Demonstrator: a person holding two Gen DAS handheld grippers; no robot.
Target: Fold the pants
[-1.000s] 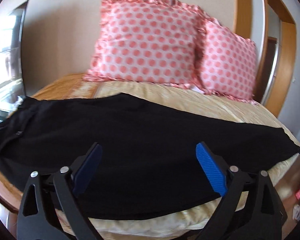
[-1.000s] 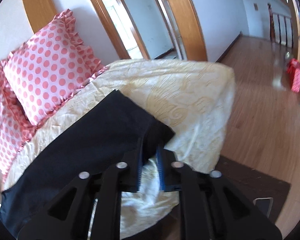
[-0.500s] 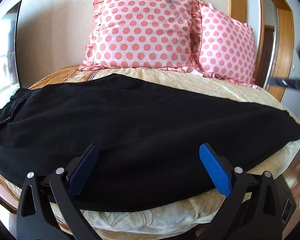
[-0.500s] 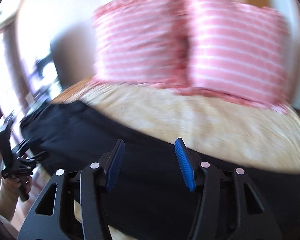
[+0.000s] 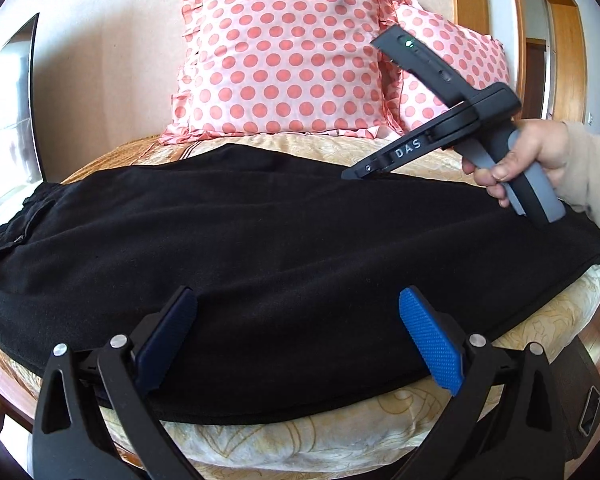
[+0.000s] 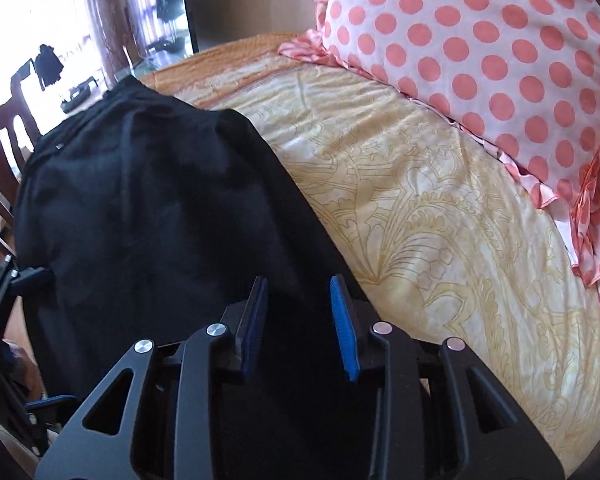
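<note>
The black pants (image 5: 280, 240) lie spread flat across the bed (image 5: 340, 444), and everything here is best placed against them. At their left end sits the bunched waistband, hanging toward the bed's edge near a window (image 6: 60, 20); in my judgement the garment has been laid out long and smooth so that it can be folded end over end.

Over the near edge of the pants, toward the middle, the left gripper (image 5: 298, 336) hovers with its blue pads spread wide and nothing between them. It looks poised to take or pin the near hem, though no contact shows.

Behind the pants, two pink polka-dot pillows (image 5: 284, 60) stand against the wall, well clear of the cloth, so they should not get in the way of a fold.

Toward the right end of the pants, the right gripper (image 6: 299, 326) is held above the fabric by a bare hand (image 5: 520, 160), pointing back along the legs toward the waist. Its pads stand apart with only dark cloth seen beyond them; it pinches nothing.

The left wrist view alone shows the whole length of the pants, the hand and the right tool's handle from outside. The right wrist view alone shows the gap between the right gripper's pads, the waistband's wrinkles and the patterned yellow bedcover (image 6: 420, 200) beside the far edge.
</note>
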